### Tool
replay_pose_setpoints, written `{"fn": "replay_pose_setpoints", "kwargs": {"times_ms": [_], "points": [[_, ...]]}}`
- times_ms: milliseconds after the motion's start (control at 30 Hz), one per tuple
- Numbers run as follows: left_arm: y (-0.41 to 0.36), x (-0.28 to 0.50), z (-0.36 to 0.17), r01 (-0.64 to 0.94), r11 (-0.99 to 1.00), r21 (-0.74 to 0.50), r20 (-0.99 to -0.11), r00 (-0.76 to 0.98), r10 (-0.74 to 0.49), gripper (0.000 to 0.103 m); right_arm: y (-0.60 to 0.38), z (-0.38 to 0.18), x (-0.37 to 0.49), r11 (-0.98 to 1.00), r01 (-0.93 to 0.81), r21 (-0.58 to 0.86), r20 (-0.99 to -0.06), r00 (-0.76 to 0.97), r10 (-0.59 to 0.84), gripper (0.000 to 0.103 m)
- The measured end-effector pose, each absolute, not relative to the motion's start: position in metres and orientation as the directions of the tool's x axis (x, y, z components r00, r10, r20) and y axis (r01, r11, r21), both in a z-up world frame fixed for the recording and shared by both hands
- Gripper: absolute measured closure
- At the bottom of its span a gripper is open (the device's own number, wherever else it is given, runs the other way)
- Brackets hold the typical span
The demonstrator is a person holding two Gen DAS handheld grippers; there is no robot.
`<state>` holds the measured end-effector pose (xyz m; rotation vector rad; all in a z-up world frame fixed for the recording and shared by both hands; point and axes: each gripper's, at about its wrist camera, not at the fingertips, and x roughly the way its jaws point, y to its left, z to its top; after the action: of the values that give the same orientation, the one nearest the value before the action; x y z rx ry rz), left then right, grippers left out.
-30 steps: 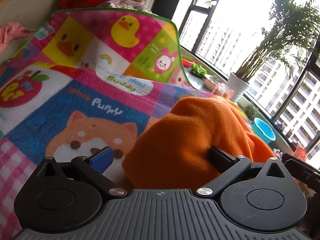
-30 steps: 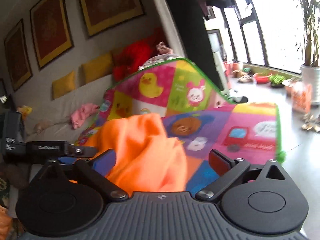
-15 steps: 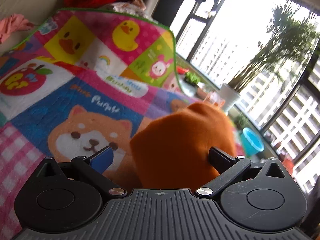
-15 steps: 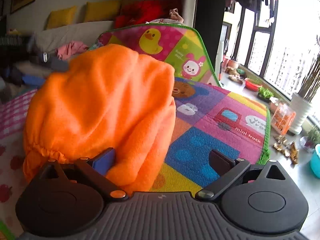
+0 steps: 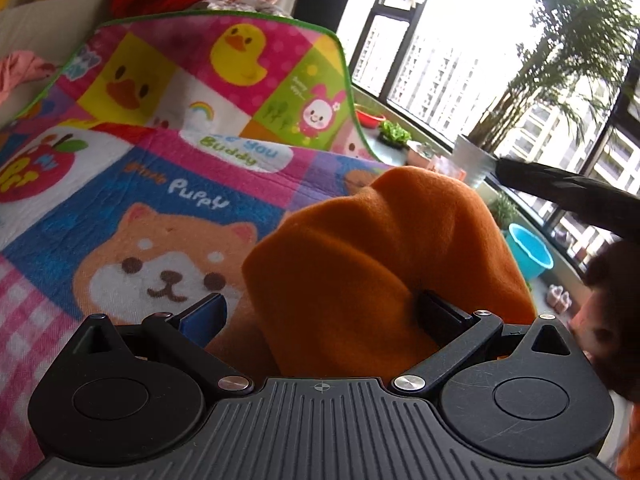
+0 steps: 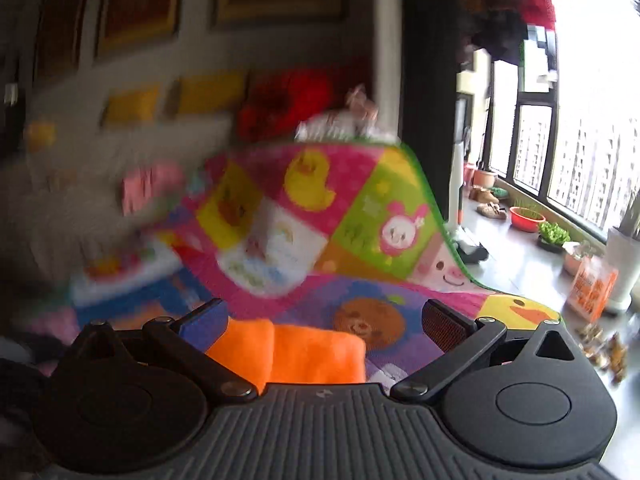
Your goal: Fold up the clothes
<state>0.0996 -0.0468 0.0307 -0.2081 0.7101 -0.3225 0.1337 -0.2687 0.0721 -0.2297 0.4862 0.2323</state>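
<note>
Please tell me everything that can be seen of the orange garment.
The orange garment looks like soft, thick fleece, plain, with no print. It is bunched into a rounded heap with deep folds, on the cartoon play mat. It lies between the open fingers of the left claw. In the right wrist view a flatter folded part lies between the fingers of the open right claw.

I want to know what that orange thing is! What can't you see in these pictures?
- Orange cloth: left view, lower part hidden behind the left gripper; kind of garment unclear.
- Sofa and wall pictures: right view, blurred by motion.
- Orange cloth: right view, bottom cut off by the right gripper.
</note>
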Motion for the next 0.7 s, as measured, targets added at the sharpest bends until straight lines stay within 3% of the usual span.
{"fn": "replay_pose_setpoints", "kwargs": {"times_ms": [100,233,467,600,700], "points": [[-0.037,0.097,0.037,0.207,0.923,-0.325,-0.593,0.715,-0.370,0.000,-0.261,0.029,0.157,0.911,-0.226,-0.344,-0.549,0.836,0.000,0.000],[-0.028,0.087,0.044,0.221,0.897,-0.383,-0.575,0.703,-0.419,0.000,-0.297,0.018,0.159,0.974,-0.170,-0.152,-0.609,0.792,0.044,0.000],[-0.032,0.087,0.030,0.217,0.898,-0.383,-0.604,0.677,-0.421,0.000,-0.321,0.027,0.091,0.962,-0.196,-0.190,-0.577,0.815,0.052,0.000],[-0.030,0.091,0.027,0.204,0.904,-0.376,-0.604,0.686,-0.406,0.000,-0.318,0.000,0.064,0.952,-0.215,-0.216,-0.641,0.767,0.028,0.000],[-0.029,0.095,0.025,0.186,0.912,-0.365,-0.605,0.698,-0.384,0.000,-0.310,-0.008,0.055,0.969,-0.211,-0.127,-0.654,0.752,0.078,0.000]]}}
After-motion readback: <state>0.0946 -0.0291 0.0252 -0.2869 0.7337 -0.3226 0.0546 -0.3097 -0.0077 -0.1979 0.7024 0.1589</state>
